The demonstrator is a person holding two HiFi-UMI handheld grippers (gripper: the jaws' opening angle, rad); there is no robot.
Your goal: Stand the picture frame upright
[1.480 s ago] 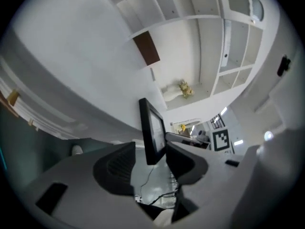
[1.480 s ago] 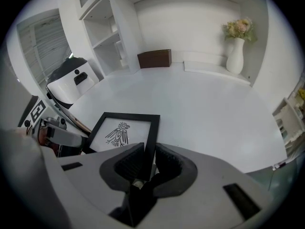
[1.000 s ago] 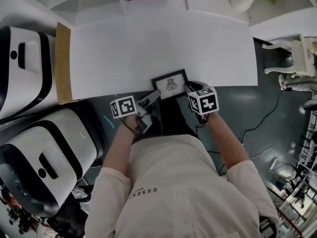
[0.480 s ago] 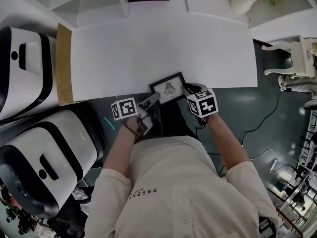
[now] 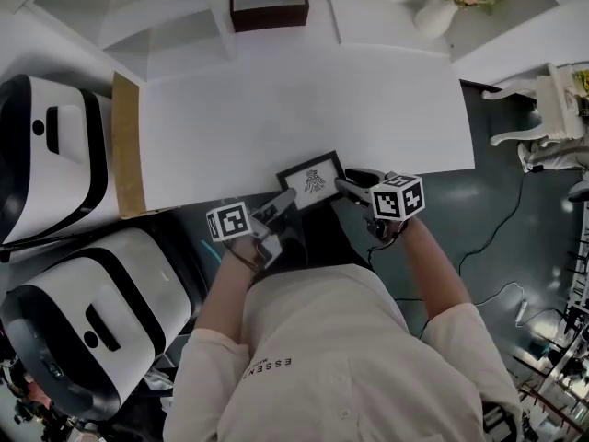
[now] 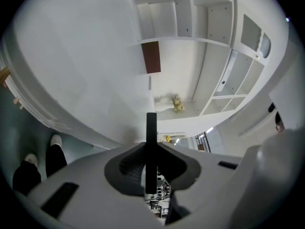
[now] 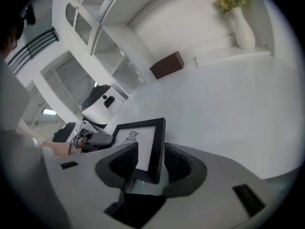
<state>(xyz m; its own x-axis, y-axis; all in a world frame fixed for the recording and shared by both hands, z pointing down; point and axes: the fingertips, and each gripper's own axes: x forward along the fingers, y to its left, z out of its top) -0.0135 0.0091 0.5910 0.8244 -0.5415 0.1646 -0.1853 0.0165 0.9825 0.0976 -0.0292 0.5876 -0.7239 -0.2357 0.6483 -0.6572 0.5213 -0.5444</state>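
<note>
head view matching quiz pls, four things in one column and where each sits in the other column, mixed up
Things:
1. picture frame
2. vase
3. brown box
4. tan strip

Places in the head view:
a. top centre, at the back
b. along the left edge of the white table
c. at the table's near edge
d. top right, at the back

Pairs: 1-c, 2-d, 3-a, 4-b
</note>
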